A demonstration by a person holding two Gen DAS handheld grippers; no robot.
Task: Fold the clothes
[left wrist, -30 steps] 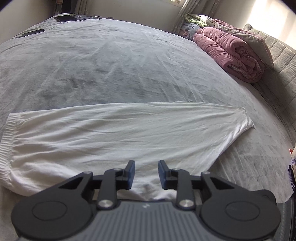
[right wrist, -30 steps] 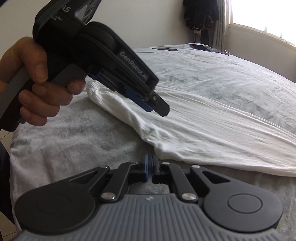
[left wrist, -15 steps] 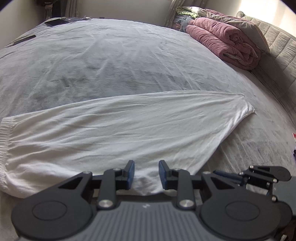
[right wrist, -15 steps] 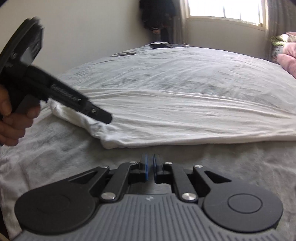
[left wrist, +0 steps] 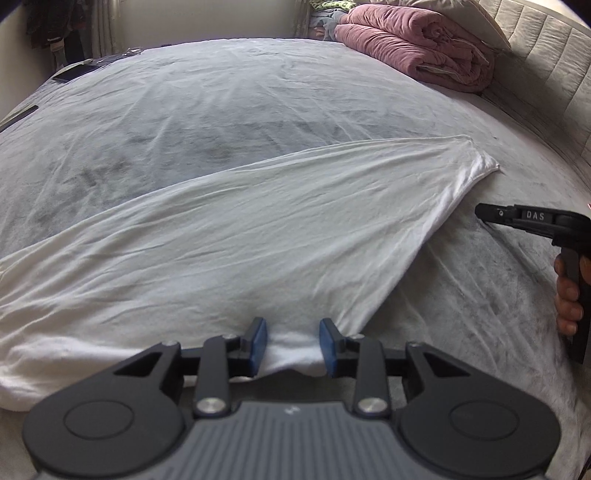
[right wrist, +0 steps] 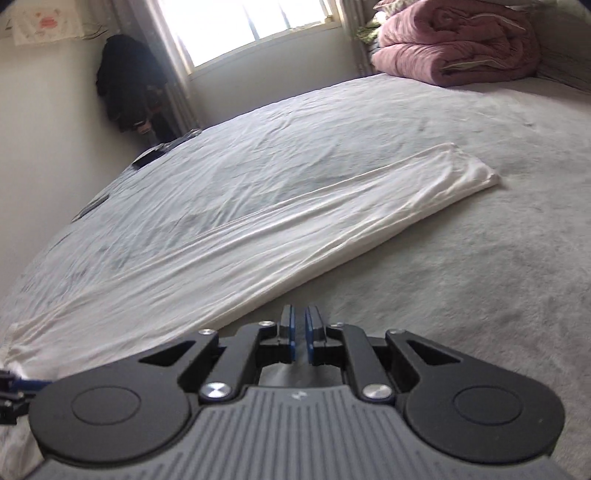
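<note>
Both grippers sit low over the grey bed sheet [left wrist: 229,110]. On the left gripper [left wrist: 291,345] the jaws stand apart, and the near edge of the white garment [left wrist: 258,240] bunches up between its blue pads [left wrist: 258,341] without being pinched. On the right gripper [right wrist: 298,334] the pads are drawn nearly together with only a thin slit between them, nothing held, above bare sheet just beside the garment's long folded edge. In the left wrist view this gripper shows at the right border, its black fingers level over the sheet and apart from the cloth, with the person's hand [left wrist: 567,295] wrapped round the handle. The white garment [right wrist: 258,236] lies flat on the sheet as a long, creased strip, running from the near left corner of the bed out to a folded corner farther across. A rolled pink quilt [left wrist: 417,51] rests at the head of the bed against the padded headboard [left wrist: 546,55]. Dark flat items [left wrist: 79,72] lie at the far edge, below a bright window [right wrist: 255,26].
</note>
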